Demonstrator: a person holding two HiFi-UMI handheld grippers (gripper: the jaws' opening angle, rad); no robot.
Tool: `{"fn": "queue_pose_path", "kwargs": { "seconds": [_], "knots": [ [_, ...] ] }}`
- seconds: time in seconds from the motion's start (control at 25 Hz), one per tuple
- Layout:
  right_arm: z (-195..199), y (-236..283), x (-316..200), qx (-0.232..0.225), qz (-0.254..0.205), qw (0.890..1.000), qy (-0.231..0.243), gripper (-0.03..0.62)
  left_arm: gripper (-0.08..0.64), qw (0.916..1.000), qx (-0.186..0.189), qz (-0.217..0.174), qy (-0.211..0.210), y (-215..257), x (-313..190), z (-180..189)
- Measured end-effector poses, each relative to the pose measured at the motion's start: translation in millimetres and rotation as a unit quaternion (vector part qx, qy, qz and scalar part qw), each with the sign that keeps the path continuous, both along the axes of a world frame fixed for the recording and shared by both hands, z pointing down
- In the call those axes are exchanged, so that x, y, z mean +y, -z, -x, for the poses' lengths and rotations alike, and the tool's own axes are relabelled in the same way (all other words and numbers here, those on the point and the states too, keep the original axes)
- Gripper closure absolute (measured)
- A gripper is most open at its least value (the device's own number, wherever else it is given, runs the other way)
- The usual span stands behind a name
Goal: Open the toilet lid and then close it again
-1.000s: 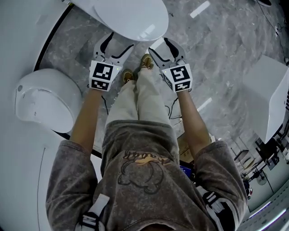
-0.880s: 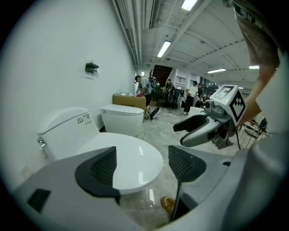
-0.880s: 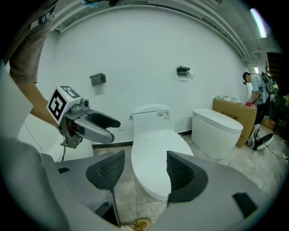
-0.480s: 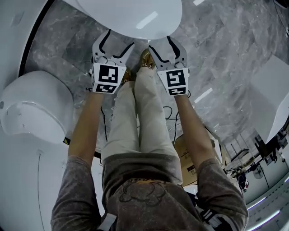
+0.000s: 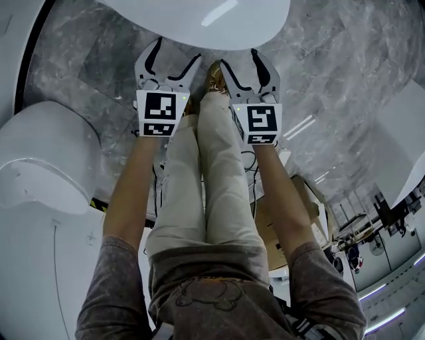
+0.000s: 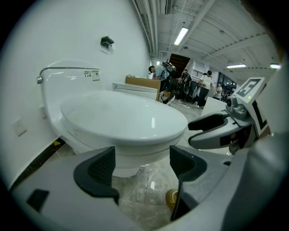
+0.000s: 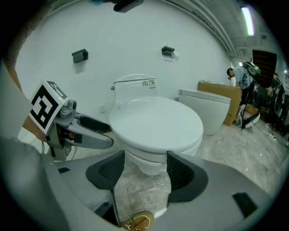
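- The toilet lid point(image 5: 199, 20) point(image 6: 122, 115) point(image 7: 156, 122) lies shut, flat on its bowl point(image 7: 149, 160). The cistern point(image 7: 135, 88) stands behind it against a white wall point(image 7: 135, 31).
- I see my left gripper point(image 5: 176, 56) point(image 6: 142, 164) just short of the toilet's front edge, towards its left side. Its jaws are spread wide and have just been opening. Nothing sits between them, and they are clear of the lid.
- My right gripper point(image 5: 240, 63) point(image 7: 144, 169) hangs level with it, before the right side of the toilet's front edge. Its jaws are also spread and empty; the bowl's front shows beyond the gap, untouched.
- The wearer's legs run between the two grippers, with a tan shoe point(image 5: 216, 76) point(image 7: 137, 222) on the grey marble floor point(image 5: 332, 66) under the toilet's front.
- People point(image 7: 239, 76) stand well beyond the toilet's right side.
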State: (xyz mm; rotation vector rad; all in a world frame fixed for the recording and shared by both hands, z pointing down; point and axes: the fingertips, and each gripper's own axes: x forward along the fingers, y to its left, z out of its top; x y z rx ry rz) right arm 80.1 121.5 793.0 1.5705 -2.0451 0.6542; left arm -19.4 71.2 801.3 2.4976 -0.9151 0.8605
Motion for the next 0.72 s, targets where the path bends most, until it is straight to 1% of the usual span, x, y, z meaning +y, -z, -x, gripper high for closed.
{"fn": "queue_pose_path", "kwargs": {
  "seconds": [0.08,0.2,0.28,0.36,0.48,0.56,0.72],
  "knots": [
    [-2.4,-5.7,1.7,-0.012,0.010,1.000,-0.012,0.308,0.193,1.0000,0.004,0.002,-0.002,-2.2,-1.6,-2.7],
    [-7.8,-6.6,-2.8,-0.021,0.012,0.999,-0.022,0.308,0.195,0.9997,0.019,0.012,0.007,0.6,-4.2,-5.5],
    [-13.3,-5.7,-5.0,-0.024,0.016,0.999,-0.031,0.308,0.195,0.9986,0.040,0.027,0.022,3.9,-5.1,-8.0],
    [-18.3,-2.3,-7.2,-0.026,0.016,0.998,-0.047,0.308,0.195,0.9959,0.065,0.043,0.045,7.7,-7.1,-9.5],
    [-22.4,6.1,-11.4,-0.030,0.012,0.997,-0.067,0.308,0.193,0.9937,0.079,0.047,0.064,14.4,-9.7,-9.7],
    [-23.5,13.6,-12.4,-0.033,0.007,0.997,-0.069,0.308,0.193,0.9932,0.082,0.049,0.066,20.0,-9.7,-9.3],
    [-25.5,38.3,-16.0,-0.035,-0.010,0.998,-0.057,0.308,0.193,0.9915,0.096,0.057,0.066,39.0,-12.3,-9.2]
  ]
}}
